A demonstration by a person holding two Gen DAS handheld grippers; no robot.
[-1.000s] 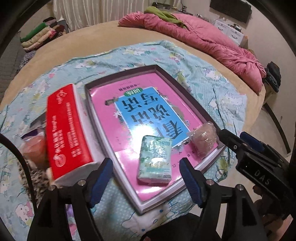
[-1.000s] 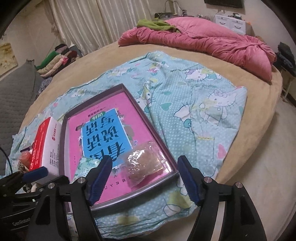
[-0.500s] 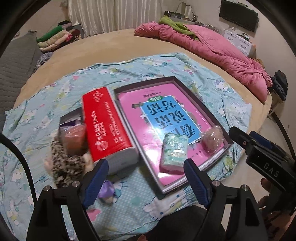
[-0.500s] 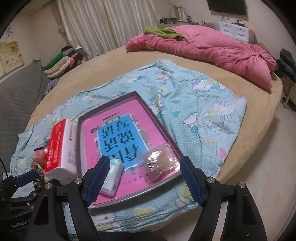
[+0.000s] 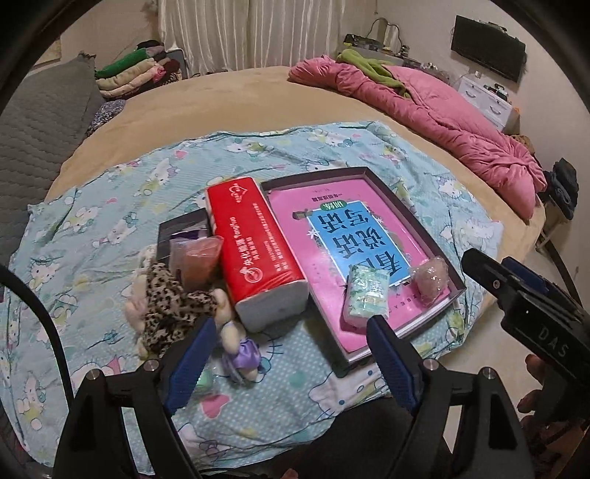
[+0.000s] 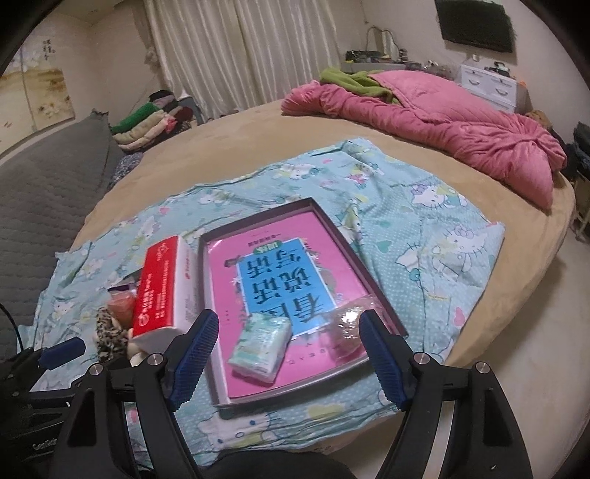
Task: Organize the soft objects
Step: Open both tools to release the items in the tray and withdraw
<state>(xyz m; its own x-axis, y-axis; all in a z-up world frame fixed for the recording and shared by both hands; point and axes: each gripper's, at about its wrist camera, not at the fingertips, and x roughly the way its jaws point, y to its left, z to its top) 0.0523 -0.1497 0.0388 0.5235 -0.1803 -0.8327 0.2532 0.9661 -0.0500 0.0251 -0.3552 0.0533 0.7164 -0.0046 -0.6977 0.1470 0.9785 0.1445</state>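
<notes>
Right wrist view: tray (image 6: 376, 291) holds tissue pack (image 6: 260, 348) and clear pouch (image 6: 348, 318).

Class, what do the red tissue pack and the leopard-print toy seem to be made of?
Red tissue pack: thin glossy plastic film over soft tissue, judging by its sheen and rounded white end. Leopard-print toy: plush fabric, apparently; it looks matte, fuzzy and limp.

A large round bed (image 6: 258, 140) with a beige cover fills most of the room. A crumpled pink quilt (image 6: 442, 121) lies on its far side, with a green cloth (image 6: 346, 79) on top of it. Pale curtains (image 6: 250, 51) hang along the back wall. A dark screen (image 6: 475, 24) is mounted on the wall above a white drawer unit (image 6: 490, 86). Folded clothes (image 6: 151, 121) are stacked near the curtains. The light is dim and warm.
</notes>
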